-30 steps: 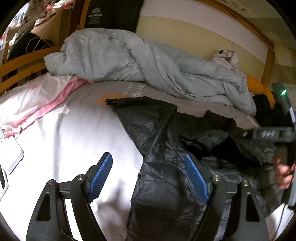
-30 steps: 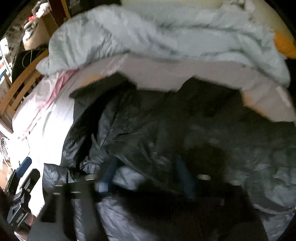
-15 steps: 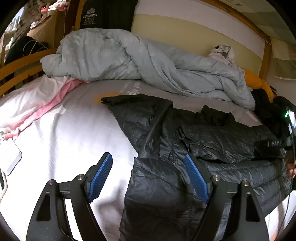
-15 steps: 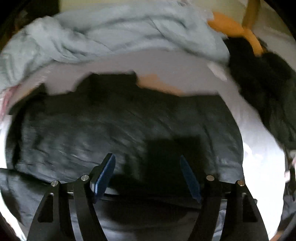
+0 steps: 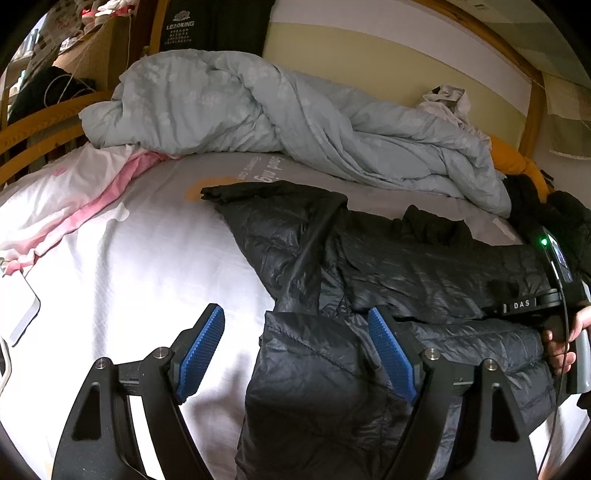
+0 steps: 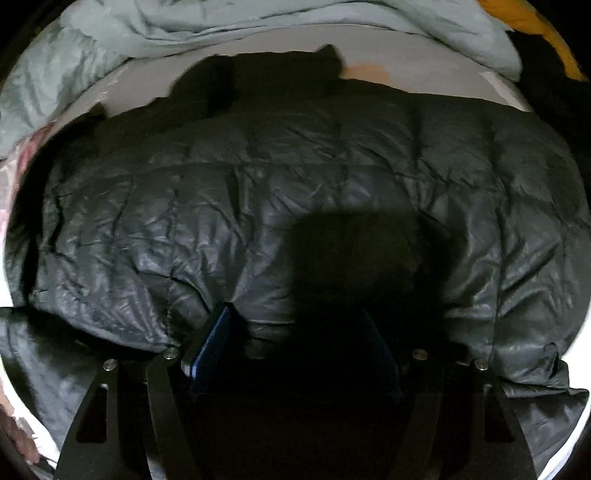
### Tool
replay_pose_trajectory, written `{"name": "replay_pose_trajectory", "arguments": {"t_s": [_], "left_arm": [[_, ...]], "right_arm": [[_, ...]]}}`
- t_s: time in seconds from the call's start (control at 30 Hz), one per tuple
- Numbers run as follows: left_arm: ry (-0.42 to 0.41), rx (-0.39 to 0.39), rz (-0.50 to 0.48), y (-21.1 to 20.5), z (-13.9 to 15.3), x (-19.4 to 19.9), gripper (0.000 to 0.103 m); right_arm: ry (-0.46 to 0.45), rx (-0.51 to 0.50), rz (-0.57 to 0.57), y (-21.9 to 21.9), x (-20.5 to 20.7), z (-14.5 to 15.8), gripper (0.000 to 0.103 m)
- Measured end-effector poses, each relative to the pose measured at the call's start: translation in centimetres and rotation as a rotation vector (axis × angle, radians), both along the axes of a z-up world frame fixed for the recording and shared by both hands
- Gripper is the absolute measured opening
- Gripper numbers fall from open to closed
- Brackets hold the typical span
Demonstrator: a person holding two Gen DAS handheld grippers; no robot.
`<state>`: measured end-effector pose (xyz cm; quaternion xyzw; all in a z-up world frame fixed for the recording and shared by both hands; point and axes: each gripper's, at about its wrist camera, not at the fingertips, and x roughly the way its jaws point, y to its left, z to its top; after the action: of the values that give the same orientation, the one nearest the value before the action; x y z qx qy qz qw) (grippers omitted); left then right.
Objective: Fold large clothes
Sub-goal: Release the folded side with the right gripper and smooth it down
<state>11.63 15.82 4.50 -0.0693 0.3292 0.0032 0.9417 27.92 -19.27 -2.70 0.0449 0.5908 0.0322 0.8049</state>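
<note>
At the far left of the left wrist view, a pink and white sheet (image 5: 66,206) lies rumpled along the edge of the bed (image 5: 147,266), and a white flat device (image 5: 24,314) sits just below it. The left gripper (image 5: 295,350) hangs low over the bed with its blue pads spread wide apart and nothing between them; one pad is over bare white sheet, the other over the near corner of the black puffer jacket (image 5: 406,280). It holds much the same place as a second ago.

The jacket lies across the middle of the bed, running from the gripper toward the right. A second ago its upper layer was bunched and raised in a loose heap; now that layer is laid down flat over the body, with one sleeve stretched toward the crumpled pale blue duvet (image 5: 295,122) at the back.

At the right edge, the right gripper (image 6: 295,350) is held by the person's right hand (image 5: 565,343), low against the jacket. In its own view, which was blurred earlier and is sharp now, its jaws stand apart in deep shadow right at the folded edge of the jacket (image 6: 295,192), closed on nothing. An orange cushion (image 6: 532,29) peeks from behind the duvet (image 6: 258,18).
</note>
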Motion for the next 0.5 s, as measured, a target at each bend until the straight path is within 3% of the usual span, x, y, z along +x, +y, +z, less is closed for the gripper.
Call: {"name": "replay_pose_trajectory", "arguments": {"t_s": [0.13,0.23,0.3,0.4,0.5], "left_arm": [[-0.003,-0.006,0.001,0.2,0.1,-0.1,0.079],[0.000,-0.010,0.004,0.4,0.1,0.0,0.079],[0.001,-0.019,0.008,0.7,0.1,0.0,0.079],[0.004,-0.024,0.015,1.2,0.0,0.2,0.079],[0.007,0.013,0.003,1.0,0.2,1.1,0.079]], "right_arm": [[0.007,0.043,0.051,1.9,0.3,0.3,0.074],[-0.003,-0.033,0.072,3.5,0.0,0.6,0.072],[-0.057,-0.049,0.081,4.6,-0.4,2.3,0.070],[-0.131,0.008,0.122,6.3,-0.7,5.3,0.070],[-0.230,0.049,0.149,8.7,-0.4,8.6,0.070]]}}
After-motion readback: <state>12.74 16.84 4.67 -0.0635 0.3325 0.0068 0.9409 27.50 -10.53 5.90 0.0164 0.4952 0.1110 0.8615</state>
